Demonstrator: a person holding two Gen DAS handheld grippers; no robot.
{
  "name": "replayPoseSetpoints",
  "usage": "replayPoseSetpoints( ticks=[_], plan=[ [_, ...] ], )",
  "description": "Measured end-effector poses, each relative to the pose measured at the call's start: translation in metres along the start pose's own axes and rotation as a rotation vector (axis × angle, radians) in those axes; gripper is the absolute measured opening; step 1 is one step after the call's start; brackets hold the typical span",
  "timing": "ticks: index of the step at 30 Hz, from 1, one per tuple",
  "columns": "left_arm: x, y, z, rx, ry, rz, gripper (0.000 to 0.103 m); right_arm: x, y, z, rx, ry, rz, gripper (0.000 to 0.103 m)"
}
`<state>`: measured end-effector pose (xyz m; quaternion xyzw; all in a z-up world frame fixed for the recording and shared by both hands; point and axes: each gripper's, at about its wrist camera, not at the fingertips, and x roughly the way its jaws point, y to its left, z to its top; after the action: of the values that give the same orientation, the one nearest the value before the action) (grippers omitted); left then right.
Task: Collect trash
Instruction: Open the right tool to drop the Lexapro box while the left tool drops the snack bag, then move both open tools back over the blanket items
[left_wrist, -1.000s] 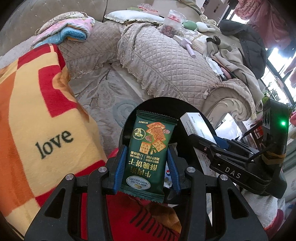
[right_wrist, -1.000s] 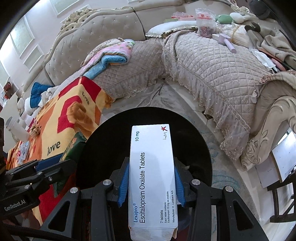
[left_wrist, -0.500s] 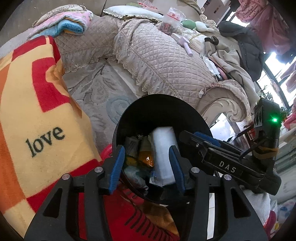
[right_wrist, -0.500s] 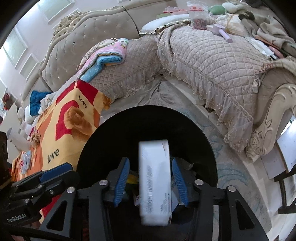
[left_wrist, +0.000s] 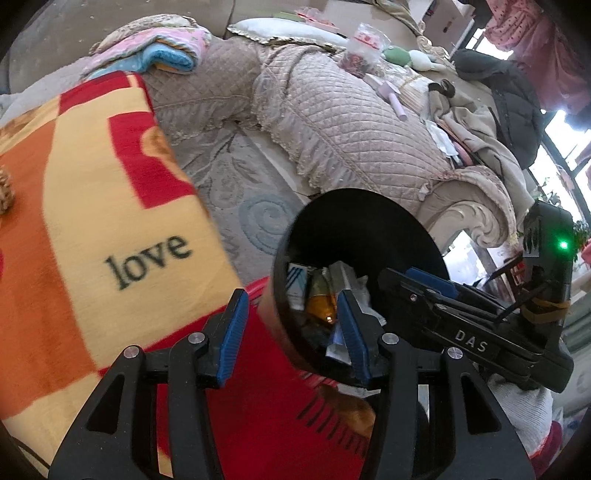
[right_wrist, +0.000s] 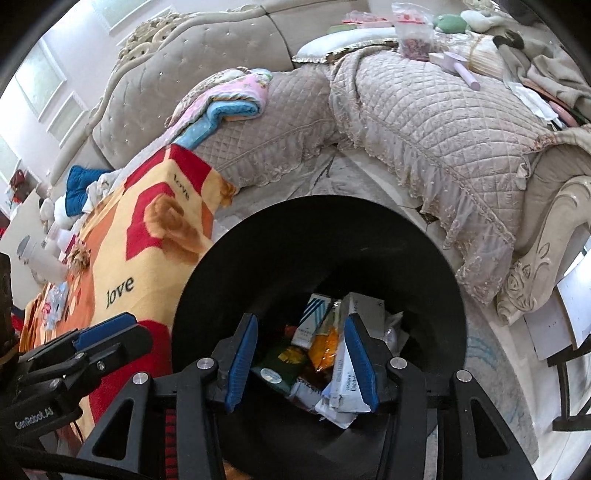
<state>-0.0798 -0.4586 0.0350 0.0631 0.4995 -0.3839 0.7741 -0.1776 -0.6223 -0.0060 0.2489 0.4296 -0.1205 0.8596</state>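
Observation:
A round black trash bin (right_wrist: 424, 266) stands on the floor beside the blanket-covered table; it also shows in the left wrist view (left_wrist: 354, 225). Inside lie a white tablet box (right_wrist: 345, 384), a green biscuit packet (right_wrist: 280, 363), an orange wrapper (right_wrist: 323, 345) and a blue-striped box (right_wrist: 314, 314). My right gripper (right_wrist: 301, 363) is open and empty directly above the bin's mouth. My left gripper (left_wrist: 290, 328) is open and empty over the bin's left rim; the right gripper (left_wrist: 461, 314) shows beside it.
An orange, red and yellow "love" blanket (left_wrist: 110, 229) covers the surface at left. A quilted beige sofa (right_wrist: 424, 110) with folded pink and blue blankets (right_wrist: 229, 99), a bag and clothes wraps the back. A patterned rug (left_wrist: 236, 184) lies between.
Both grippers opened: the green biscuit packet dropped from the left and the white tablet box from the right into the bin. The left gripper then shifted left toward the blanket.

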Motion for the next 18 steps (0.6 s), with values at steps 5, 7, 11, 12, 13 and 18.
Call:
replayPoseSetpoints(
  ticks=[5,7,11,12,13,18],
  plan=[
    [-0.008,0.014,-0.003,-0.023,-0.019,0.030,0.048,0.000,0.016,-0.002,-0.032,0.006,0.003,0.047],
    [-0.011,0.020,-0.006,-0.029,-0.026,0.044,0.048,0.000,0.022,-0.002,-0.040,0.004,0.007,0.047],
    [-0.020,0.031,-0.013,-0.038,-0.038,0.073,0.048,-0.002,0.038,-0.003,-0.065,0.004,0.019,0.048],
    [-0.023,0.035,-0.015,-0.043,-0.042,0.083,0.048,-0.002,0.042,-0.003,-0.074,0.005,0.021,0.048],
    [-0.025,0.039,-0.016,-0.047,-0.045,0.088,0.048,-0.001,0.046,-0.003,-0.081,0.006,0.024,0.048],
    [-0.039,0.056,-0.024,-0.074,-0.063,0.127,0.048,0.001,0.072,-0.005,-0.130,0.014,0.047,0.048]
  ],
)
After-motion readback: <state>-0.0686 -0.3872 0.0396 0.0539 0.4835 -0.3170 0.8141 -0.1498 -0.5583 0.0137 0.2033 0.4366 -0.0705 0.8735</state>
